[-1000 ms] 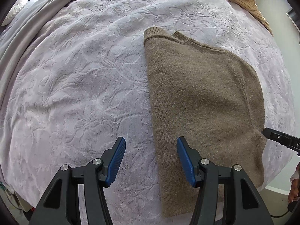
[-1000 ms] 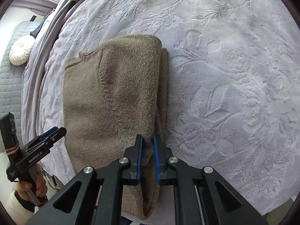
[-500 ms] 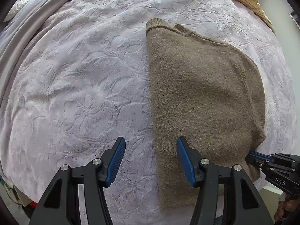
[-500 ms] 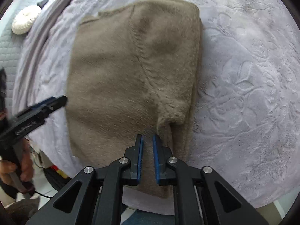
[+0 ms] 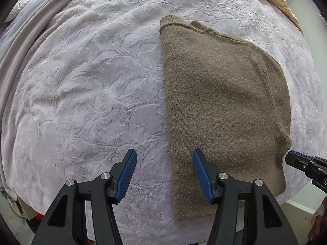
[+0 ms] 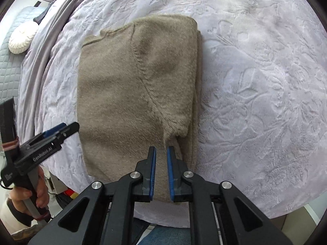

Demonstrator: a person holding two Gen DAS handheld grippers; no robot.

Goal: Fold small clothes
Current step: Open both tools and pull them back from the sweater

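Left wrist view: the sweater (image 5: 222,110) lies folded on the bed (image 5: 85,94), a tall brown strip whose long axis runs away from the camera. Its ribbed collar (image 5: 171,21) points to the far end and its hem lies at the near edge of the bed. The left gripper (image 5: 163,169) hangs over the sweater's near left corner with its fingers wide apart and nothing between them; the straight left edge of the sweater passes between the two fingers, so the cloth lies ahead and to the right of this gripper. The right gripper (image 5: 294,159) shows at the far right, just beside the sweater's right edge.

Right wrist view: the same sweater (image 6: 130,94) fills the middle of the bed (image 6: 255,77), long axis again running away from the camera, collar end at the far left. The right gripper (image 6: 161,155) sits low at the near right corner, over the bulge of the folded sleeve. Its fingers are nearly together with a narrow slot left, and I cannot tell whether cloth is pinched there. The left gripper (image 6: 61,128) is at the near left corner. Each gripper is nearest its own near corner, which suits folding the hem end toward the collar.
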